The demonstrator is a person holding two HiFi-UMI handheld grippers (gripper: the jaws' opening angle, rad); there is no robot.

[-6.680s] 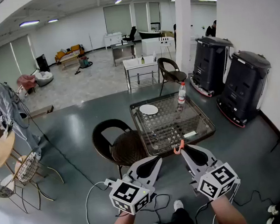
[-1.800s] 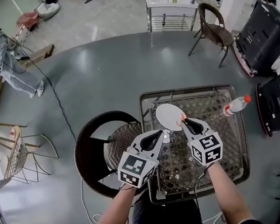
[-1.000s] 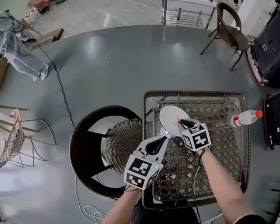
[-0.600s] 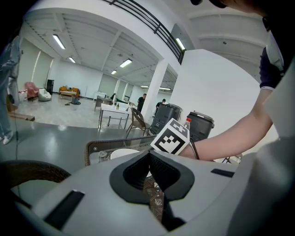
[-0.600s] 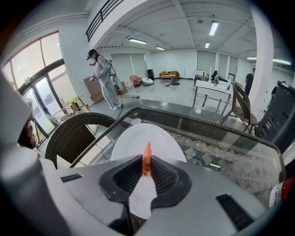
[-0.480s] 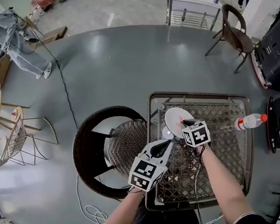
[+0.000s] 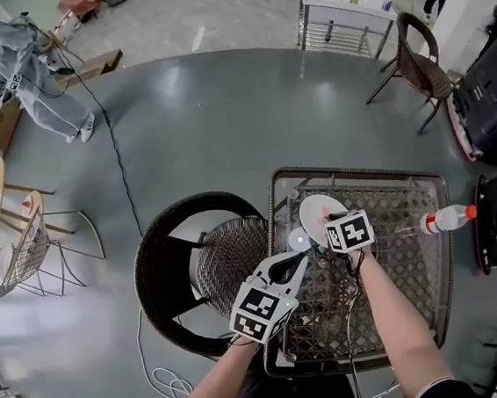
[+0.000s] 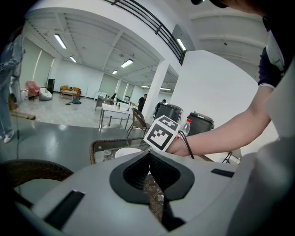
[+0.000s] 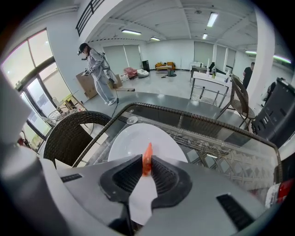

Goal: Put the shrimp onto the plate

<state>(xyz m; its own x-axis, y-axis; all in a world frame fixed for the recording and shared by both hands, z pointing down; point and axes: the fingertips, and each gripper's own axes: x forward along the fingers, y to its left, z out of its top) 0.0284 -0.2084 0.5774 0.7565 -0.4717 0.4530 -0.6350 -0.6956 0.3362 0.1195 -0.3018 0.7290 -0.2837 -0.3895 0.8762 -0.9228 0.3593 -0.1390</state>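
One small dip and the right tool [image 9: 146, 168], clamped on the shrimp [image 9: 147, 160], now hangs just over the plate [image 9: 131, 138] at the worktop's [image 7: 428, 290] 11 o'clock, so letting go looks next; left tool [image 8: 148, 159] idles empty, jaws together.

Ceiling strip lights [image 9: 132, 32] are washing the hall in even, bright white, glaring off the grey floor [image 7: 221, 108] beyond the glass-topped table [image 7: 360, 170], while everything around that table is bowing fish-eye fashion and the far corners are darkening to black.
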